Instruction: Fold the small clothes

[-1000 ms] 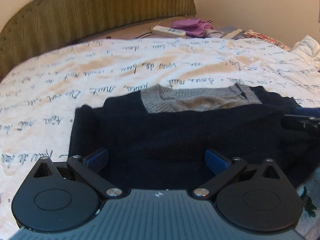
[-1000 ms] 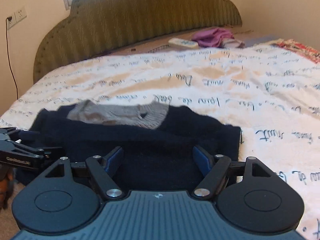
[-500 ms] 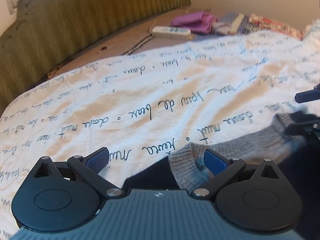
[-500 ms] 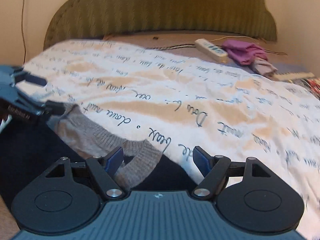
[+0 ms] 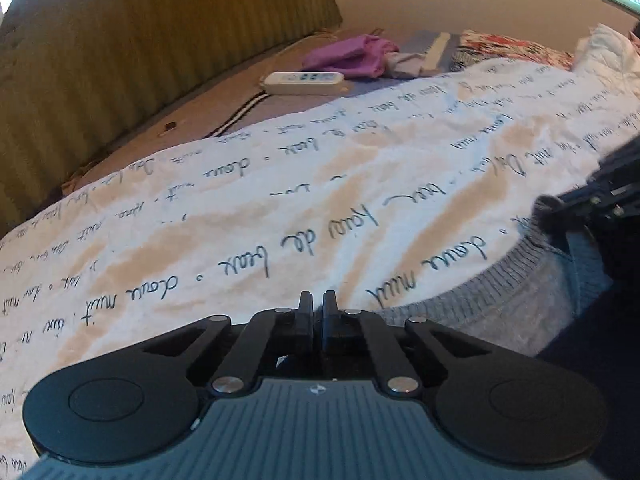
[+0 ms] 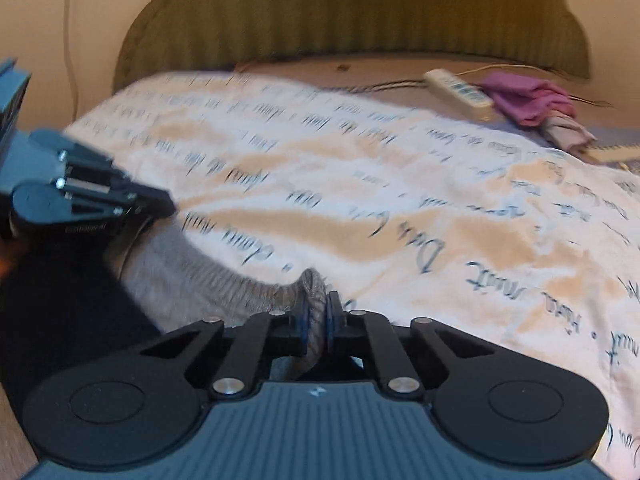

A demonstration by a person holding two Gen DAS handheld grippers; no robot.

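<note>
A dark navy sweater with a grey ribbed hem [image 5: 500, 300] lies on the bed; the hem also shows in the right wrist view [image 6: 192, 276]. My left gripper [image 5: 318, 308] is shut at the hem's left end, but no cloth shows between its fingers there. In the right wrist view the left gripper [image 6: 160, 204] sits on the hem's far end. My right gripper [image 6: 318, 312] is shut on the grey hem, which bunches between the blue pads. In the left wrist view the right gripper [image 5: 552, 206] touches the hem's other end.
The bed has a white quilt with handwriting print [image 5: 320, 184]. A green padded headboard [image 5: 140, 40] stands behind. A white power strip [image 5: 302, 80], purple cloth [image 5: 352, 56] and other folded textiles lie at the bed's head.
Both grippers moved forward to the grey hem and closed from open. The right one now pinches the hem.
</note>
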